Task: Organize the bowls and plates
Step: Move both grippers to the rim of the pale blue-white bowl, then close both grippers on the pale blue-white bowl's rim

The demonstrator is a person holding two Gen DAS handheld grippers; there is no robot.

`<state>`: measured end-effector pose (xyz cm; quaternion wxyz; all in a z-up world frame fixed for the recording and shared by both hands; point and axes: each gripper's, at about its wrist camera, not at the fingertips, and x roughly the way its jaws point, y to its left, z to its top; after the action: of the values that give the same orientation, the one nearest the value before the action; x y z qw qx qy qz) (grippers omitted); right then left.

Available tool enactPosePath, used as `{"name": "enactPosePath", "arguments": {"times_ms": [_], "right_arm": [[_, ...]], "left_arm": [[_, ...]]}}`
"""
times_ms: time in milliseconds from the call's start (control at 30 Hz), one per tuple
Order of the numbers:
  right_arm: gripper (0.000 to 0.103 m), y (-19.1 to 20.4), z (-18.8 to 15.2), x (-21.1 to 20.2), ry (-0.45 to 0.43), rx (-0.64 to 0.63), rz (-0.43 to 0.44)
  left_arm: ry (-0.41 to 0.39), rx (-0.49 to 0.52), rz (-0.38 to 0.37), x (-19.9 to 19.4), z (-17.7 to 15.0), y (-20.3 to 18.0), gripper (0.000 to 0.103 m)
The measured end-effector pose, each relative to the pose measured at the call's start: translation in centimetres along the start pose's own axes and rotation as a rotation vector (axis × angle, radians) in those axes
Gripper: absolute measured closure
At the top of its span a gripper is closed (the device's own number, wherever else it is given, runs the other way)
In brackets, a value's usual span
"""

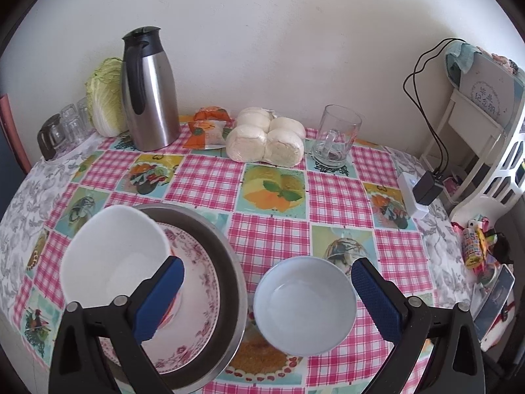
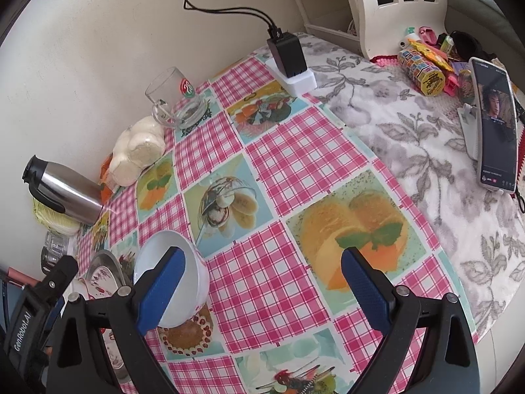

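Two bowls: the tilted white bowl (image 1: 113, 256) sits in a floral-rimmed plate (image 1: 193, 295) inside a steel basin (image 1: 229, 262); the empty pale-blue bowl (image 1: 303, 305) stands beside it (apart). My left gripper (image 1: 265, 298) and right gripper (image 2: 262, 292) gape wide, holding nothing; open checked tablecloth (image 2: 288, 151) lies beyond.

the middle of the tabletop (image 1: 272, 229) lies bare, a broad open stretch of checked cloth between the near dishes and the back row. along the wall the way is blocked by a steel flask (image 1: 147, 92), a cabbage (image 1: 106, 95), small glasses (image 1: 70, 124), snack packets (image 1: 206, 128), a bag of buns (image 1: 265, 138) and a glass mug (image 1: 334, 138). on the right edge stand a charger block (image 1: 423, 187), a white rack (image 1: 485, 124), a propped phone (image 2: 495, 124) and small clutter (image 2: 426, 65). near the front left, a white bowl (image 1: 115, 256) sits tilted on a flowered plate (image 1: 193, 295) in a metal basin (image 1: 229, 279); a pale blue bowl (image 1: 305, 305) stands just beside it, between the spread fingers of the left hand-held gripper (image 1: 269, 298). ahead of the right hand-held gripper (image 2: 262, 292) the cloth is clear.
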<state>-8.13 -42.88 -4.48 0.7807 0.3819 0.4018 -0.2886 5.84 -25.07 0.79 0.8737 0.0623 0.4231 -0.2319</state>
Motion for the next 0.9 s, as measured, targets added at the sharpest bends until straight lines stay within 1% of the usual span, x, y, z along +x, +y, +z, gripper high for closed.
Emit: {"name": "enactPosePath", "arguments": {"times_ms": [133, 267, 500, 600, 700, 767, 867, 900], "right_arm": [[0.007, 0.4, -0.1, 1.3, 0.027, -0.007, -0.008], [0.007, 1.1, -0.4, 2.5, 0.05, -0.028, -0.01], [0.007, 2.6, -1.1, 4.7, 0.096, -0.086, -0.03], [0.007, 2.8, -1.3, 5.3, 0.079, -0.074, -0.041], [0.007, 3.1, -1.4, 5.9, 0.074, -0.086, -0.032], [0.007, 3.4, -1.4, 6.3, 0.071, -0.101, -0.042], [0.007, 3.7, -1.6, 6.7, 0.059, -0.102, -0.028], [0.007, 3.8, -1.6, 6.7, 0.052, -0.097, -0.025]], "left_arm": [[0.027, 0.015, -0.012, 1.2, 0.1, -0.5, 0.0], [0.069, 0.055, -0.008, 2.4, 0.2, -1.1, 0.0], [0.105, 0.111, -0.006, 4.3, 0.0, -2.0, 0.0], [0.11, 0.12, 0.006, 5.1, -0.1, -2.1, 0.0], [0.126, 0.123, 0.011, 6.0, -0.1, -1.9, 0.001], [0.119, 0.131, 0.028, 6.3, -0.1, -1.7, 0.004], [0.107, 0.147, 0.046, 6.4, 0.0, -1.7, 0.01], [0.105, 0.152, 0.047, 6.5, 0.0, -1.7, 0.01]]}}
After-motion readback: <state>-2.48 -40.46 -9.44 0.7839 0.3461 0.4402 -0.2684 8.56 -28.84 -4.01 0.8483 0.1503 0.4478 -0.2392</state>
